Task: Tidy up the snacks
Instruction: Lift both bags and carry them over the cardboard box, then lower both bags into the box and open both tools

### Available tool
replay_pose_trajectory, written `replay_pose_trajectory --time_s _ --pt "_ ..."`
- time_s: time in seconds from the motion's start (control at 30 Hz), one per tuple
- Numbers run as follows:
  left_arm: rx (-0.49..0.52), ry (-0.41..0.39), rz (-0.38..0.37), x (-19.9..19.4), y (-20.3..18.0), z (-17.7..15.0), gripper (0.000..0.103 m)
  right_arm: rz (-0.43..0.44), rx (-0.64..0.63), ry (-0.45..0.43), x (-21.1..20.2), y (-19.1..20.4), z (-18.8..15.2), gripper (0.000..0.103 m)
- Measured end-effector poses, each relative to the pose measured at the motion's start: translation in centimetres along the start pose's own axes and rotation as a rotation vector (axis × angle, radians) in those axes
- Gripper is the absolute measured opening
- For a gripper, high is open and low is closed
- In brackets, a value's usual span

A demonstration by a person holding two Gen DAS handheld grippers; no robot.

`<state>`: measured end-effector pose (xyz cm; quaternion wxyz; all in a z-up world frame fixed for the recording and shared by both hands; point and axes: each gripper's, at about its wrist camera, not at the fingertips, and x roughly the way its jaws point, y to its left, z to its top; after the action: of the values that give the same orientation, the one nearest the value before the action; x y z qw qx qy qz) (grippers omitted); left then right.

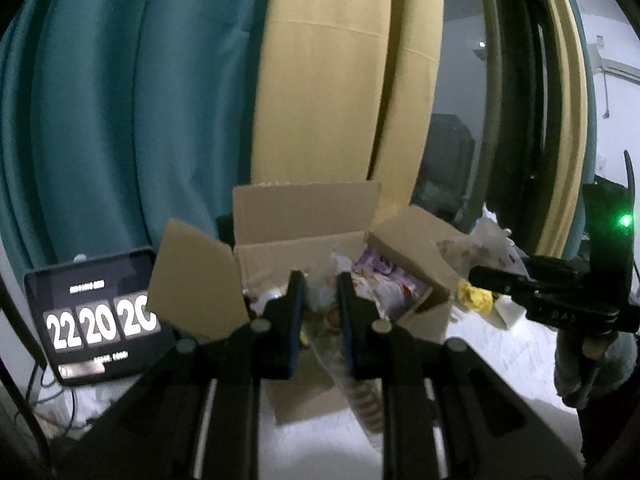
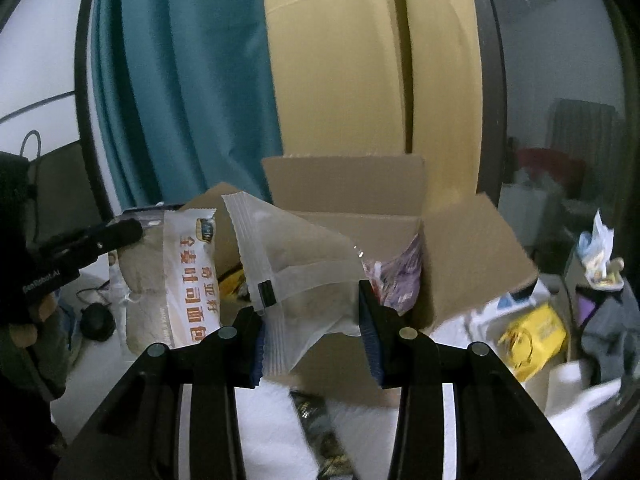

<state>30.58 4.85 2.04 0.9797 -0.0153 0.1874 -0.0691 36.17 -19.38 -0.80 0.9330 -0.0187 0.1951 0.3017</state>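
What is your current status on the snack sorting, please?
Left gripper shut on white bread packet with orange lettering. Right gripper shut on translucent frosted snack pouch. Open brown cardboard box ahead, nothing blocking.

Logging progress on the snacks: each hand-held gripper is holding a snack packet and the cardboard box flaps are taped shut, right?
Not quite. The cardboard box stands open, flaps up, as the right wrist view shows. Each hand-held gripper does hold a packet: right, left.
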Motion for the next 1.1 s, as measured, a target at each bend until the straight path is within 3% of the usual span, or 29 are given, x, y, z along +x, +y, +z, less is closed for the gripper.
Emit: replay_pose_trajectory --time_s 0.43,0.8,1.1 --pt "-0.008 0.003 0.037 8.4 3.0 3.1 0.017 -0.047 -0.047 -0.007 7.8 -3.5 4.9 0.041" --pt "-0.020 0.077 0.040 15.5 4.7 3.2 0.017 -0.119 -0.048 0.042 13.9 -5.1 6.3 0.041" --pt "-0.029 0.120 0.073 18.3 4.9 2.9 0.021 -0.157 -0.021 0.069 16.9 -5.8 6.8 0.041"
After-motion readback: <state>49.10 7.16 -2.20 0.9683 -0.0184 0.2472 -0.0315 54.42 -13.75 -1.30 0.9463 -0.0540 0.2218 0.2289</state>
